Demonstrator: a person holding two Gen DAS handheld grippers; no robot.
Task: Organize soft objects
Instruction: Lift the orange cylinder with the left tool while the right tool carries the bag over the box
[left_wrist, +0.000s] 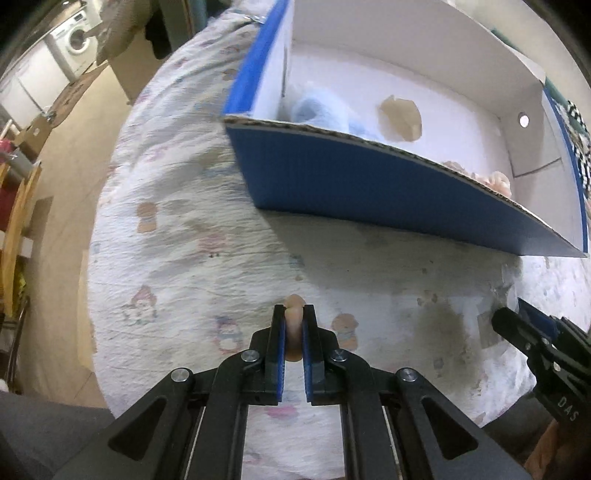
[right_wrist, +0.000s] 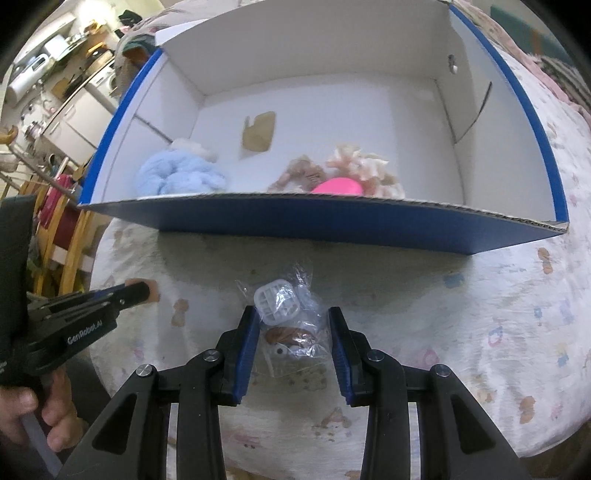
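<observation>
Two grippers are at work over a bed with a printed sheet (right_wrist: 498, 314). The left gripper (left_wrist: 294, 325) is squeezed tight on a small peach-coloured soft thing (left_wrist: 294, 314), which pokes out past the tips. It looks squishy, so the pads sink into it a little. I think it is very light and will not slip if the squeeze stays gentle.

The right gripper (right_wrist: 294, 332) is spread wide and holds nothing. Between its fingers, on the sheet, lies a clear plastic bag (right_wrist: 295, 317). Inside the bag are a little white grid piece (right_wrist: 276, 300) and something brown with small eyes. The bag looks thin, crinkly and slippery. I think the best place to pinch it is across the middle, where the toy is fat, not on the loose empty corner, which could slide out. The white piece looks hard, so a soft squeeze is enough.

A bit farther on stands a big box (right_wrist: 332, 221), blue outside and white inside. It sits on the sheet, near both grippers. In it are a fluffy blue thing (right_wrist: 177, 173) on the left, and a brown soft toy (right_wrist: 299, 171), a pink round thing (right_wrist: 338, 185) and a pale frilly thing (right_wrist: 365, 166) bunched together on the right. The middle of the box floor is bare, so I think both new things can go there.
</observation>
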